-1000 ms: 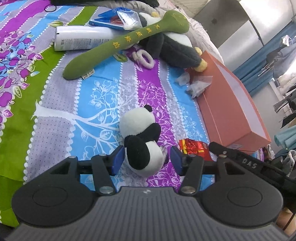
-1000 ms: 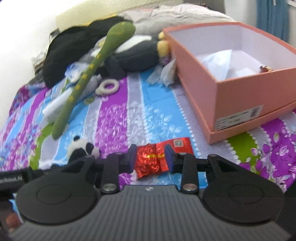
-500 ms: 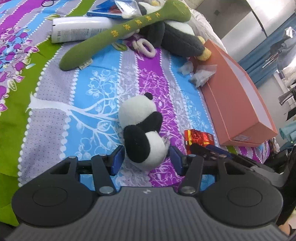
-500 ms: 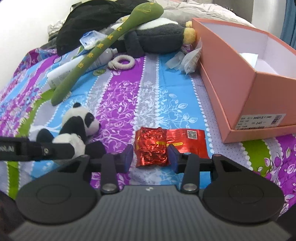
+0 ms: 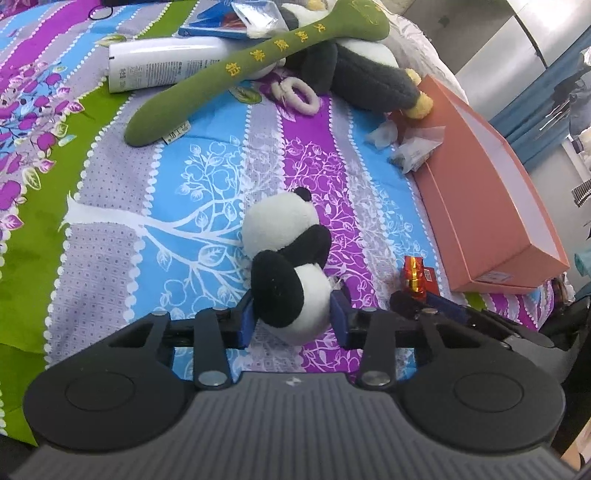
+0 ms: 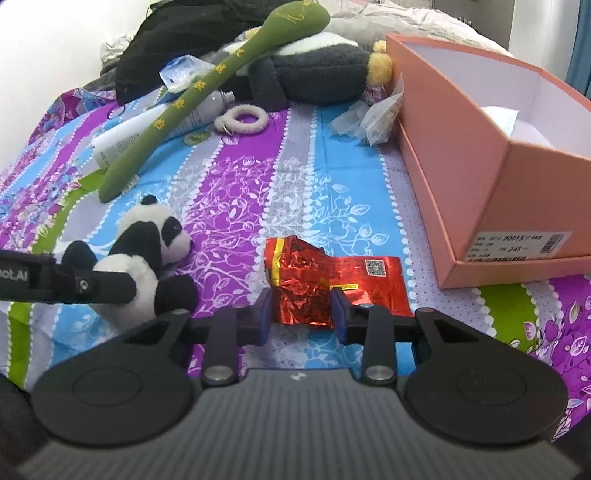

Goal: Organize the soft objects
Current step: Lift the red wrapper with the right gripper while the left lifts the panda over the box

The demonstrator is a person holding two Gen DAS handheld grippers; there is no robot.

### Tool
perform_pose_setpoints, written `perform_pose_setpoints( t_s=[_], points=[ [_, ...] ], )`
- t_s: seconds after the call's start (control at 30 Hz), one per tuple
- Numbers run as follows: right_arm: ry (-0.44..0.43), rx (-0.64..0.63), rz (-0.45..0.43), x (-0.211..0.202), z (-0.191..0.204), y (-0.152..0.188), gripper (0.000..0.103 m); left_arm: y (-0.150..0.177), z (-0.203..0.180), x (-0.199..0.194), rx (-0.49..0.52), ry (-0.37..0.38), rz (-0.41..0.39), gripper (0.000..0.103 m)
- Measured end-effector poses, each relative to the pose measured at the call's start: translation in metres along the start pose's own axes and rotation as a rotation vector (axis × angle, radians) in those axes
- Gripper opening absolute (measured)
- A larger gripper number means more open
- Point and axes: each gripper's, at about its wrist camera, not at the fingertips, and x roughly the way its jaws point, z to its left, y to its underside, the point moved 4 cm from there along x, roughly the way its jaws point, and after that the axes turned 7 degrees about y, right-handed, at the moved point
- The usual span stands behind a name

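Observation:
A small panda plush [image 5: 284, 258] lies on the striped bedspread; my left gripper [image 5: 293, 321] has its pads against the plush's rear, closed on it. It also shows in the right wrist view [image 6: 144, 254]. A red foil packet [image 6: 317, 280] lies flat on the bed; my right gripper [image 6: 301, 319] straddles its near end, jaws close beside it, still resting on the bed. A long green plush stick [image 5: 251, 62] and a large grey-and-white plush [image 5: 362, 74] lie further back.
An open salmon shoebox [image 6: 480, 155] stands at the right, with white paper inside. A white spray bottle [image 5: 162, 68], a fluffy white ring [image 5: 297, 92], clear plastic bags [image 5: 413, 147] and a blue packet [image 5: 218, 29] lie at the back.
Both grippers moved forward and down. The left jaws narrowed onto the panda's rear. The right jaws came around the red packet's near end.

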Motion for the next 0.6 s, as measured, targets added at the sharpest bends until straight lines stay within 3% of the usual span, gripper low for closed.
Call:
perform_pose_setpoints(
  t_s=[0.23, 0.6],
  points=[
    [-0.028, 0.033, -0.063, -0.025, -0.006, -0.013, 0.036, -0.008, -0.018, -0.016, 0.038, -0.017, -0.026, 0.042],
    [-0.07, 0.07, -0.238, -0.087, -0.023, -0.057, 0.036, -0.041, -0.076, -0.051, 0.156, 0.014, -0.134, 0.041]
  ],
)
